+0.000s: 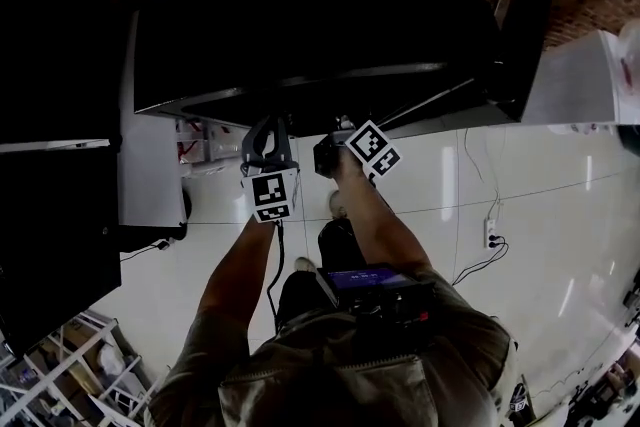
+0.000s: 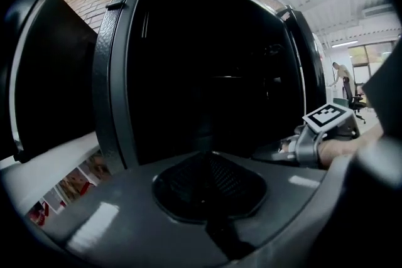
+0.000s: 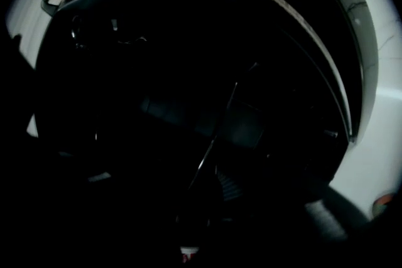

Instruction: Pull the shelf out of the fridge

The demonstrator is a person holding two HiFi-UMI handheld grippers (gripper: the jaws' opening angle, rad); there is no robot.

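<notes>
**Shelf waits in the dark.** At the open black fridge (image 1: 300, 15), its door (image 1: 525, 15) swung wide on our right, we hold both tools at the lower lip of the cabinet. The left hand-held gripper (image 2: 204, 163) hovers just outside the opening, its jaws pressed together on nothing. The right hand-held gripper (image 1: 330, 143) reaches past the lip into the unlit cavity. Its own view is so dark that we cannot tell whether its jaws stand apart or have closed on anything.

The step in hand, as we judge it, is getting a sound hold on the shelf's front edge. To do that well, we would set the right jaws squarely across the edge and close them firmly before any pull. We would then draw straight out and level, with no twist that could make it bind. The left jaws should open and take the edge further along, since a shelf hung from one point would likely tip as it comes free.

The shelf (image 3: 213, 138) sits inside the fridge, not drawn out. We take the thin pale line slanting across the right gripper view to be its front edge. That would put it directly ahead of those jaws and near them, though whether they touch it we cannot tell. From the left hand-held gripper it lies apart, deeper in the cavity.
</notes>
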